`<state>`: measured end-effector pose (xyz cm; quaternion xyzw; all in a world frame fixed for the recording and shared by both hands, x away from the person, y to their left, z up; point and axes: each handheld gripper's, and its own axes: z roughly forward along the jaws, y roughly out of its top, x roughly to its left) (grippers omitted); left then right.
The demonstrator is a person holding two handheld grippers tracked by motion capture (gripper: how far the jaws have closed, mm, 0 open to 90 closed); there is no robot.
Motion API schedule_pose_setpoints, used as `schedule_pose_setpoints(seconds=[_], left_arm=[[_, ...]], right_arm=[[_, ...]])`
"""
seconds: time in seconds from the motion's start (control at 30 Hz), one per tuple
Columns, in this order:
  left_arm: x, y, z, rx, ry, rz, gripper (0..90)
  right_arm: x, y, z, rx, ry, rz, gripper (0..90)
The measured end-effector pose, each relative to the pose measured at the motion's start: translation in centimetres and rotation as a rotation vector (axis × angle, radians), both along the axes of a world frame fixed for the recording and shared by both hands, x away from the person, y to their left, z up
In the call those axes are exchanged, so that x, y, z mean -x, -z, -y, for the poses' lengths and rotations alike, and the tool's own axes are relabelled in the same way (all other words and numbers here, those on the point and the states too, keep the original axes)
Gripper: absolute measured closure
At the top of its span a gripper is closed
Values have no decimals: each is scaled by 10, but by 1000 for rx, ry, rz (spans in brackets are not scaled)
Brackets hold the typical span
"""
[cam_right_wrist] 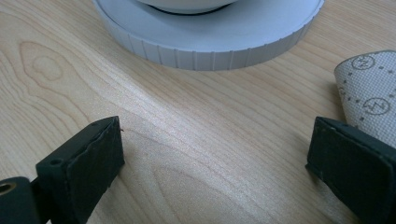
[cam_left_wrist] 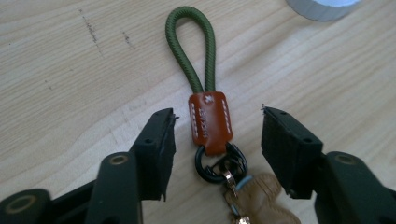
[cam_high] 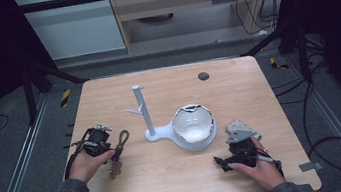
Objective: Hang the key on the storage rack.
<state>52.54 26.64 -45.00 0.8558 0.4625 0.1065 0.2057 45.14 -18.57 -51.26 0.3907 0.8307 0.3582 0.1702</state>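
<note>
A keychain point(cam_left_wrist: 210, 122) with a green cord loop point(cam_left_wrist: 192, 46), a brown leather tab, a black ring and a tan charm lies flat on the wooden table point(cam_high: 238, 91). In the high view the keychain point(cam_high: 119, 151) sits at the left. My left gripper point(cam_left_wrist: 217, 140) stands open, its jaws on either side of the leather tab, not touching it. The left gripper point(cam_high: 107, 147) is held by a hand at the table's left. My right gripper point(cam_right_wrist: 215, 154) is open over bare wood near the stand's base point(cam_right_wrist: 210, 32). In the high view the right gripper point(cam_high: 223, 162) rests front right.
A white stand point(cam_high: 143, 112) with a branched post and a round base holding a shiny bowl point(cam_high: 192, 122) sits mid-table. A grey patterned plate point(cam_right_wrist: 371, 93) shows at the right. A dark round spot point(cam_high: 203, 75) marks the far table. Cables lie on the floor at right.
</note>
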Motion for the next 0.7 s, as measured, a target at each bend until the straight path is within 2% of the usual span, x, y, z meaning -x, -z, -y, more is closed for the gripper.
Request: schedule_pose_setpoints(seconds=[0.27,0.53,0.7], left_arm=[[-10,9,4,-27,-8,-41,526],[-11,13,3,-15,-15,-44,560],[-12,16,5,-25,-12,-52,566]], right_arm=[[0,0,0,4,0,0,36],[0,0,0,3,0,-1,36],[0,0,0,3,0,-1,36]])
